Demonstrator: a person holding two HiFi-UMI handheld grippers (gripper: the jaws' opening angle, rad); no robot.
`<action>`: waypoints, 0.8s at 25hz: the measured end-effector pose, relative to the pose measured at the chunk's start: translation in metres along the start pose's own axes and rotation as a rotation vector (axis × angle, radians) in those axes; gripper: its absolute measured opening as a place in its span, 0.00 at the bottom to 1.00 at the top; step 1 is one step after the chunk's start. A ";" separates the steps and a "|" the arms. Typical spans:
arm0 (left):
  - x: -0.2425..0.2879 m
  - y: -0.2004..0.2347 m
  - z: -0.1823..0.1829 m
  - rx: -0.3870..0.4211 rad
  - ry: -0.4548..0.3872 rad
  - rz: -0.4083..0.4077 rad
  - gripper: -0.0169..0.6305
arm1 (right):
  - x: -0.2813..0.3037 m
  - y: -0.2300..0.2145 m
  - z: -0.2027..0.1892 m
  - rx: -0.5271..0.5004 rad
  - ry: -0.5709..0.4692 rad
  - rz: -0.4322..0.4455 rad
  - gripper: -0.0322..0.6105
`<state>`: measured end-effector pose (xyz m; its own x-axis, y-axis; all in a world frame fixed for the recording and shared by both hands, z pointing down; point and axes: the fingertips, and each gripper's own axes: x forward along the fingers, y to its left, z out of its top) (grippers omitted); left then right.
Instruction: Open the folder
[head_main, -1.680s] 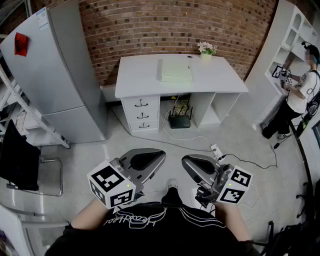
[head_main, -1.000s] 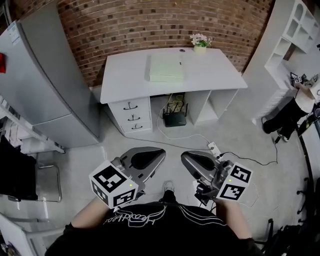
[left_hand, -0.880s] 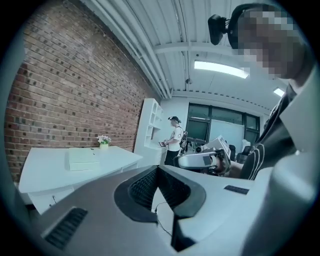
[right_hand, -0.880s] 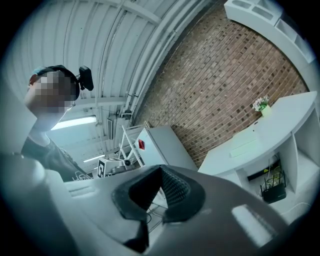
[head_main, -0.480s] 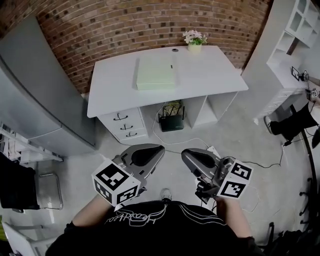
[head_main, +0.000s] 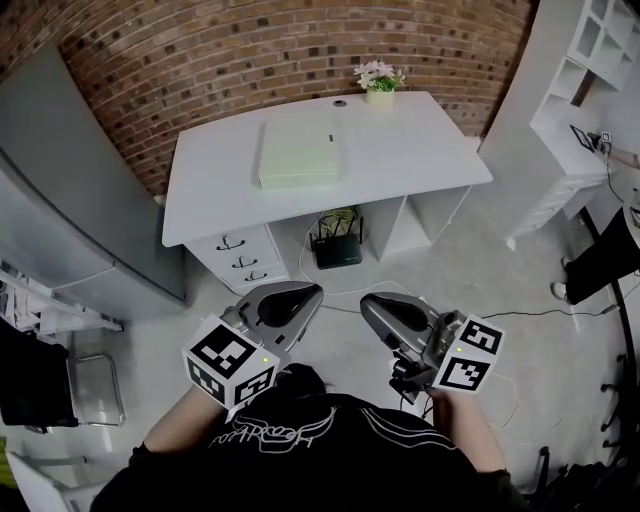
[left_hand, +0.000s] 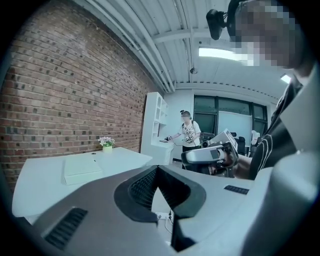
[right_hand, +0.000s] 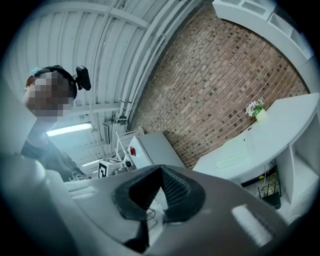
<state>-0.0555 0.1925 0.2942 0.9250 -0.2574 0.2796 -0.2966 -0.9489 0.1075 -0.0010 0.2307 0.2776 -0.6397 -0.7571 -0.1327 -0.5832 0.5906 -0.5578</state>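
A pale green folder (head_main: 298, 150) lies closed and flat on the white desk (head_main: 420, 150), left of its middle. Both grippers hang over the floor in front of the desk, well short of it. My left gripper (head_main: 303, 294) is shut with nothing between its jaws, and so is my right gripper (head_main: 373, 301). In the left gripper view the folder (left_hand: 81, 167) lies ahead at the left, beyond the shut left gripper (left_hand: 157, 169). The right gripper view has the folder (right_hand: 231, 159) far off at the right, past the shut right gripper (right_hand: 161, 169).
A small flower pot (head_main: 379, 80) stands at the desk's back edge by the brick wall. Drawers (head_main: 240, 262) and a router (head_main: 335, 250) sit under the desk. A grey cabinet (head_main: 60, 200) stands left, white shelves (head_main: 590, 60) right, a person (head_main: 620, 250) beside them.
The desk and folder have come closer and slid left in the head view. Both grippers stay shut side by side. The person at the right has shifted toward the frame's edge.
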 end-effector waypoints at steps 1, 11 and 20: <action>0.003 0.001 -0.001 -0.005 0.004 0.000 0.03 | -0.001 -0.003 0.000 0.003 0.002 -0.006 0.05; 0.030 0.026 -0.007 -0.014 0.032 -0.004 0.03 | 0.006 -0.039 0.006 0.041 -0.006 -0.045 0.05; 0.074 0.079 -0.010 0.004 0.085 0.004 0.03 | 0.024 -0.096 0.019 0.094 0.004 -0.103 0.05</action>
<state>-0.0130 0.1002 0.3333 0.9003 -0.2449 0.3599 -0.2991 -0.9487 0.1027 0.0489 0.1506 0.3125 -0.5809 -0.8111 -0.0680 -0.5966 0.4811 -0.6423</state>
